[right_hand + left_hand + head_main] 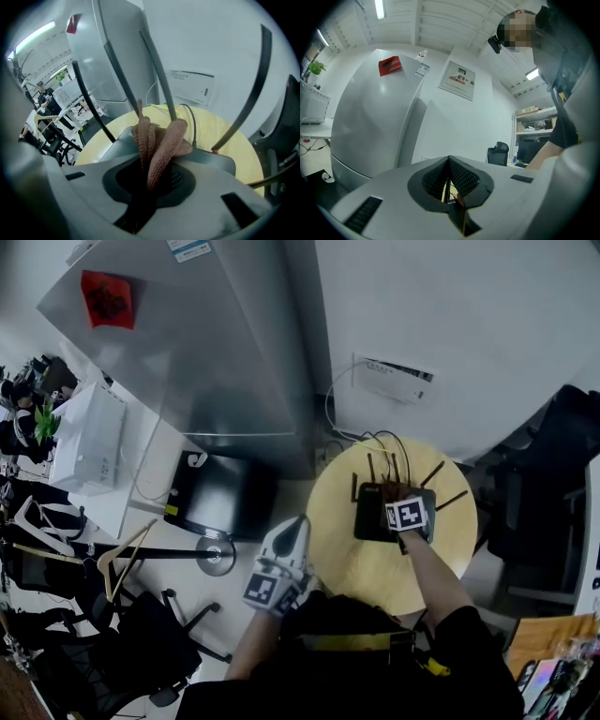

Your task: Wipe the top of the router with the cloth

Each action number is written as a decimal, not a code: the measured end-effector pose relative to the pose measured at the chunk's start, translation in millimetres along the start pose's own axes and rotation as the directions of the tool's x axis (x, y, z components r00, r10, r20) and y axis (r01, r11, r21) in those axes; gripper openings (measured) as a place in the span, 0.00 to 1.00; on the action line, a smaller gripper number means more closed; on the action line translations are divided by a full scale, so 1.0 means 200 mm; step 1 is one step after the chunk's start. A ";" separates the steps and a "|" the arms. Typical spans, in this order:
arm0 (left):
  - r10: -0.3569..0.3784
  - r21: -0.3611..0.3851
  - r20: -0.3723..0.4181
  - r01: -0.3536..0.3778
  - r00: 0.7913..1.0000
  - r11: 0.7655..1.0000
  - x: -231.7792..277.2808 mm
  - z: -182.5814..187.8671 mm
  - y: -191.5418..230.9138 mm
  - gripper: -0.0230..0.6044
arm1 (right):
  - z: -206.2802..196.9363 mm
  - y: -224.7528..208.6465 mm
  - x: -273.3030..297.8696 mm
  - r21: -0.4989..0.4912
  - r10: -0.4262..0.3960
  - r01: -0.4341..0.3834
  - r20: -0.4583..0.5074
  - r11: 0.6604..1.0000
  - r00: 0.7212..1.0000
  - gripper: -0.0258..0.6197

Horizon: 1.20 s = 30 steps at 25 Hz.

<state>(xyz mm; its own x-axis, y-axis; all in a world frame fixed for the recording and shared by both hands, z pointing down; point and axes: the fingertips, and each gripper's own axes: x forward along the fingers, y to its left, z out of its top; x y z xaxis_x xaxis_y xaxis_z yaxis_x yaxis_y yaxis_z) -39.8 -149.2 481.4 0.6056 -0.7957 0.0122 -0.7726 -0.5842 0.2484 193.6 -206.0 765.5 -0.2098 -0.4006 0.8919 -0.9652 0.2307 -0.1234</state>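
Observation:
A black router (368,518) with several upright antennas lies on a round yellow table (375,570). My right gripper (409,518) is over the router's top, shut on a brownish-pink cloth (160,139). In the right gripper view the folded cloth bulges out of the jaws (149,180) and rests on the router's dark top (216,161), with antennas (161,75) rising around it. My left gripper (294,526) hangs off the table's left edge, away from the router. Its jaws (449,188) are shut with nothing in them and tilt up toward the fridge.
A tall grey fridge (206,362) stands behind the table, with a black box (220,493) on the floor beside it. Cables (361,439) run from the router to the wall. A dark chair (539,502) is at the right, another chair (141,624) and a hanger at the lower left.

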 end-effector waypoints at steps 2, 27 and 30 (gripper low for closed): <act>-0.010 0.000 0.001 0.010 1.000 1.000 0.01 0.00 -0.01 0.02 | -0.02 -0.05 -0.01 0.010 -0.011 0.011 -0.002 1.000 1.000 0.14; -0.094 0.013 -0.010 0.094 0.996 0.995 0.05 0.00 -0.17 0.02 | -0.21 -0.52 -0.17 0.093 -0.169 0.172 -0.034 0.981 0.985 0.14; -0.119 0.017 -0.006 0.119 0.993 0.993 0.06 0.02 -0.20 0.02 | -0.12 -0.51 -0.19 0.047 -0.178 0.176 0.033 0.983 0.983 0.14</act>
<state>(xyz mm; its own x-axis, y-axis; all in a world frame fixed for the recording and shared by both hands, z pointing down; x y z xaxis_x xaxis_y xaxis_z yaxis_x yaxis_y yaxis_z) -1.4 -136.2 467.7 0.6945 -0.7194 -0.0117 -0.6981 -0.6777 0.2312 303.5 -192.0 754.3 -0.0396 -0.4641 0.8849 -0.9933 0.1144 0.0156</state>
